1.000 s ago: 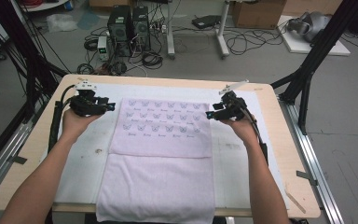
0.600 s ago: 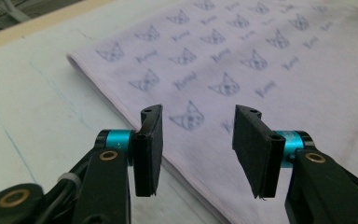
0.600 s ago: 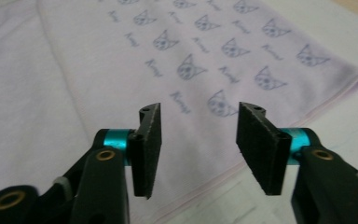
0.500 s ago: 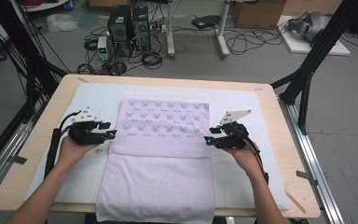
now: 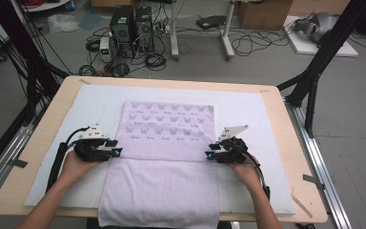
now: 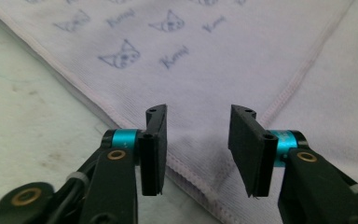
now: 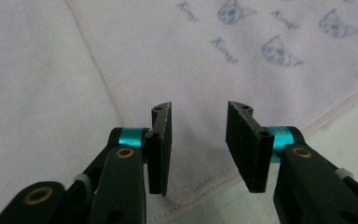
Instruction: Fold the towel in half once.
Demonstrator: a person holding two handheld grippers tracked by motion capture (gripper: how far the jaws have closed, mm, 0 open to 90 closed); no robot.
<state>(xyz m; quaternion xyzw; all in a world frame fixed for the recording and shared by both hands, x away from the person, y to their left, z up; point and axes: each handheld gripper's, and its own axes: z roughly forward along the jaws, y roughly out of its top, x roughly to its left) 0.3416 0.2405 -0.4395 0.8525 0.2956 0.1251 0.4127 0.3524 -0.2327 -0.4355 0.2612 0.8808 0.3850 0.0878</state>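
Observation:
A lilac towel (image 5: 167, 126) printed with small cat faces lies flat on a white mat (image 5: 248, 107). Its plain lower part (image 5: 162, 191) reaches the table's front edge. My left gripper (image 5: 115, 147) is at the left end of the printed layer's near edge, my right gripper (image 5: 210, 151) at the right end. In the left gripper view the left gripper (image 6: 196, 140) straddles the towel's hemmed corner (image 6: 186, 163). The right gripper (image 7: 198, 140) stands over the matching corner (image 7: 200, 182). Both pairs of jaws have just been closing, with towel between them but the pads not pressing.
The mat covers most of a wooden table (image 5: 40, 124) with rounded corners. Black frame legs (image 5: 314, 71) stand at both sides. Computer towers (image 5: 131, 21) and cables lie on the floor beyond the far edge.
Both hands have come back toward the person and down, from the towel's far corners to the near corners of the printed layer. The towel has not shifted.

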